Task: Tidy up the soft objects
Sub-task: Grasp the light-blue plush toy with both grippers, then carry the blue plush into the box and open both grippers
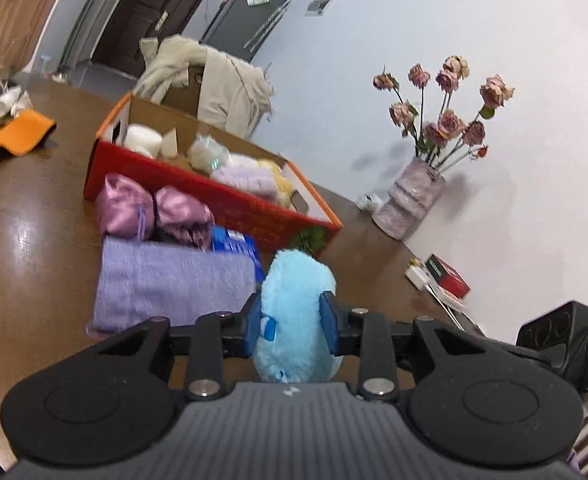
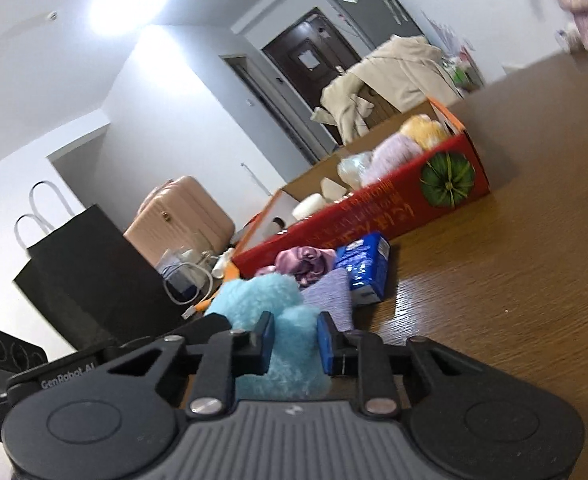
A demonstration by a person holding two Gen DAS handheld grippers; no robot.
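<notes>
Gripping one blue plush (image 1: 294, 316) from both sides: left gripper (image 1: 294, 322) clamping its body, right gripper (image 2: 294, 340) clamping another lobe of it, pads sinking into the fur. Holding it above the table (image 1: 26, 216), just in front of the purple towel (image 1: 174, 280).

Lying beyond: two satin pouches (image 1: 126, 208), one blue packet (image 1: 236, 242), one red box (image 1: 222, 204) holding several pale soft items, too blurred for counting. Standing by the wall: one vase (image 1: 412, 200) of dried roses.

Hiding the plush's underside behind the gripper bodies; cutting off the towel's near edge.
</notes>
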